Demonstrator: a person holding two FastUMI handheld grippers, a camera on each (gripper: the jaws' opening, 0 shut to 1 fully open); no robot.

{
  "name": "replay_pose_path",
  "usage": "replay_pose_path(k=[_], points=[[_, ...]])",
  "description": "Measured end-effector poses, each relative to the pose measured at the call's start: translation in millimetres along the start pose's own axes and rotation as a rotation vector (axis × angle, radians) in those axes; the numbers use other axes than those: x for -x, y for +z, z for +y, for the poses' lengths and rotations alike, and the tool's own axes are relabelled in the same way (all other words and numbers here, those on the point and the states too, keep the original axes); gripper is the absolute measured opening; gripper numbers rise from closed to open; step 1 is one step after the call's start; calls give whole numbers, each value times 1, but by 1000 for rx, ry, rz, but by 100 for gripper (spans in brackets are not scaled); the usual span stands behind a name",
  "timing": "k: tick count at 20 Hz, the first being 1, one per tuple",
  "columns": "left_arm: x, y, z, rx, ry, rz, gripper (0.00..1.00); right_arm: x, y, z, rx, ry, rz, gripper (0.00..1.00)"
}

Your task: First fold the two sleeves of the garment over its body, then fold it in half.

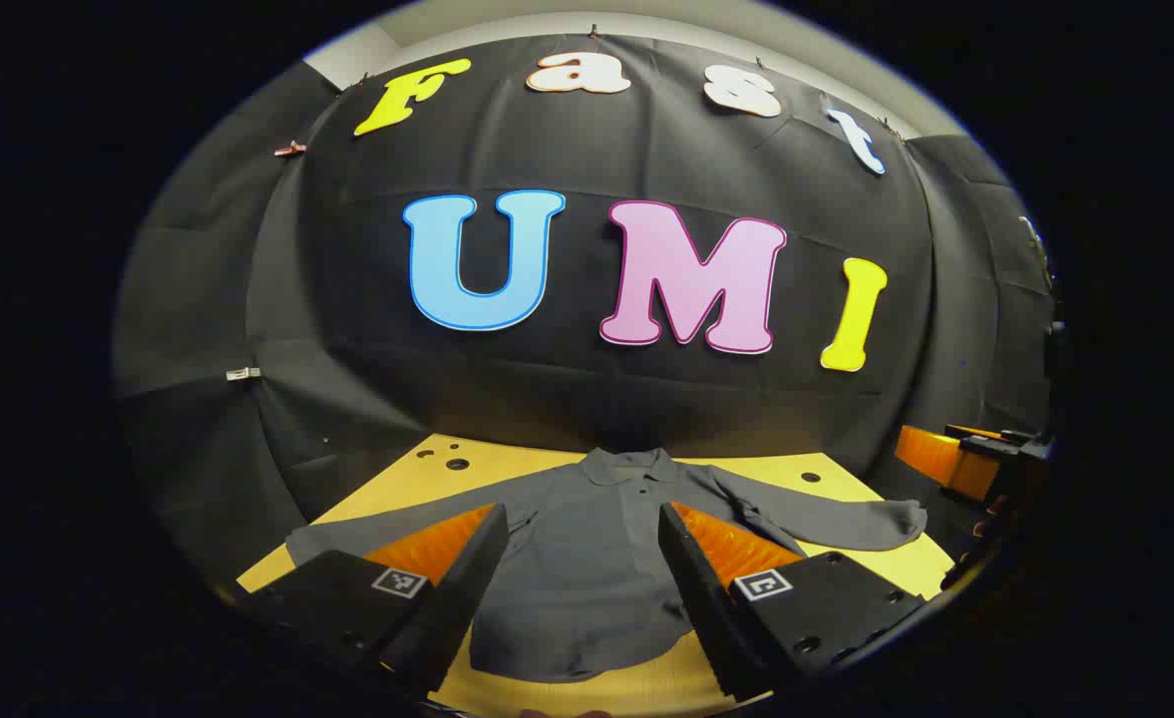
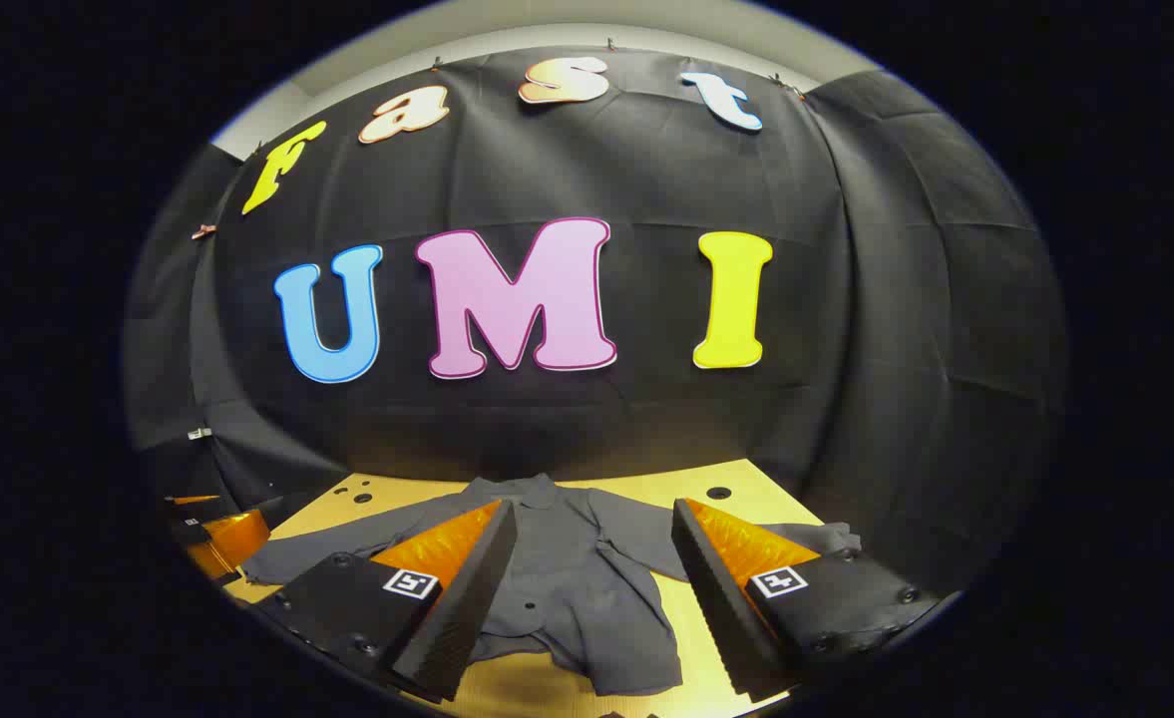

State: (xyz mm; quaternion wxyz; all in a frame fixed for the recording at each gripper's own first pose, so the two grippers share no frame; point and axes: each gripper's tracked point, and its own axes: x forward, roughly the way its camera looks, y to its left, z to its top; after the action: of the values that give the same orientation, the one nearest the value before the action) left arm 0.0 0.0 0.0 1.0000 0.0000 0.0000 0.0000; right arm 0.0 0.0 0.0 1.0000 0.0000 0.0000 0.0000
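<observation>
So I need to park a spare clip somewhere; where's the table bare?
Bare table lies behind the shirt's sleeves, by the holes at the cloth wall, and along the near edge below the hem. The middle is crowded by the spread shirt.

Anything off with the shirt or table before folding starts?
Nothing stands out. The grey shirt lies flat on the yellow table, collar toward the wall, both sleeves spread out, only lightly wrinkled. Left gripper and right gripper hang open above it.

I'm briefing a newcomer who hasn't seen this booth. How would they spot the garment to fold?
Look at the yellow table before the black cloth wall. Spread flat on it lies the garment, a dark grey collared shirt, both long sleeves stretched outward, unfolded. It is the table's one piece of cloth.
</observation>
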Motion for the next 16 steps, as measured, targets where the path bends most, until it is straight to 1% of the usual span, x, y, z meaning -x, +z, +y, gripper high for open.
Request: replay_pose_path(k=[1,2,6,8,10,12,16], points=[[-4,2,0,5,13,-1,92,-6,1,-5,1,-4,-2,98],[-7,1,1,10,28,-3,96,-12,3,-9,0,-3,-7,98],[-22,4,6,14,84,-20,96,-32,3,-19,-12,16,-8,99],[-32,0,7,17,99,-15,96,-44,0,-26,-1,5,-13,100],[-38,-5,7,24,101,-3,96,-51,-8,-31,-5,-12,8,100],[-43,-7,6,24,100,-4,96,-52,-12,-28,-11,5,22,100],[-56,-17,3,20,99,11,96,-61,-21,-31,26,8,31,99]])
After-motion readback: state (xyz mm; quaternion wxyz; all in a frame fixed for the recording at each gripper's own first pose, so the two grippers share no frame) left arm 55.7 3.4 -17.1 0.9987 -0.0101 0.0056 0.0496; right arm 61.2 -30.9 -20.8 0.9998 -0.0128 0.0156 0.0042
